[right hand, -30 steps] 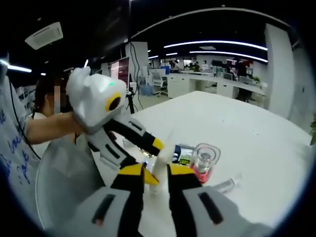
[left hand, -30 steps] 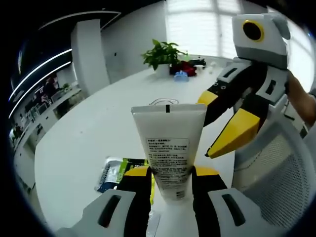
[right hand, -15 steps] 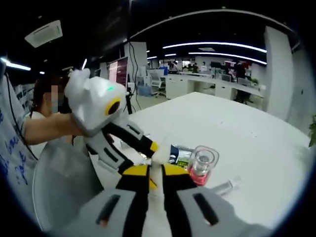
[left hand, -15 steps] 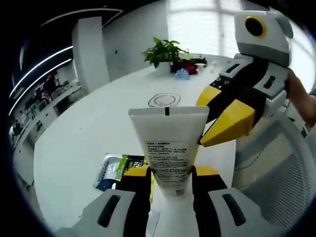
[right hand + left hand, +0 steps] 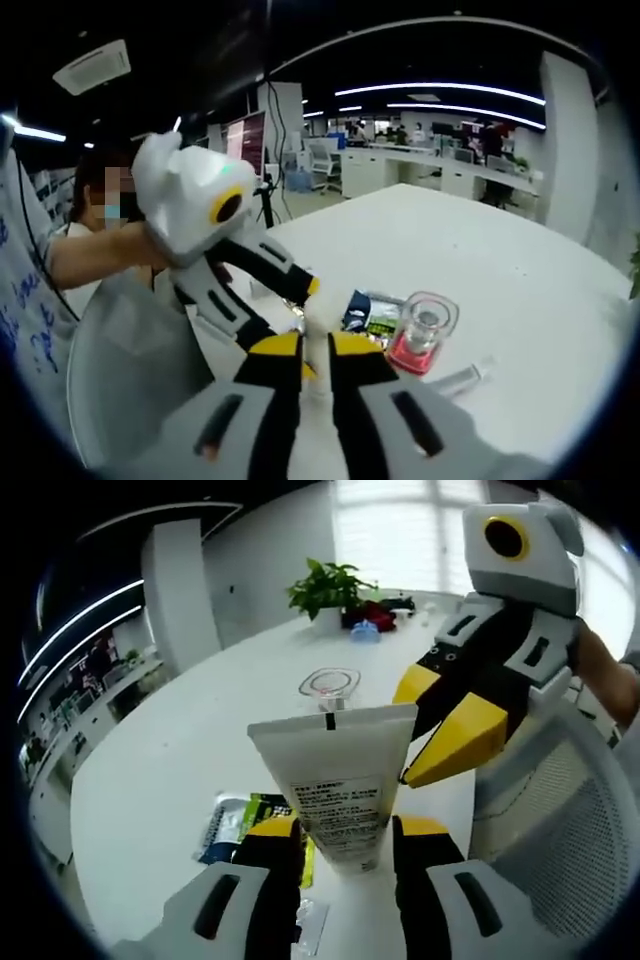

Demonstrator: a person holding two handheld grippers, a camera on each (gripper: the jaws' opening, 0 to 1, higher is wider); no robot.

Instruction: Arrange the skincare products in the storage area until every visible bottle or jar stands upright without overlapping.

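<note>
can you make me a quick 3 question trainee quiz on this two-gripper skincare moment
1. True or false: the white tube lies flat on the white table.
2. What stands on the table beyond the tube in the left gripper view? A) a clear jar B) a red mug C) a stack of books
3. Fill in: the right gripper meets the tube at its flat ____ end.

Key
1. False: it stands up between the jaws of the left gripper.
2. A: the clear jar, with a potted plant farther back.
3. Crimped: the yellow tips sit at the edge of that wide end.
</note>
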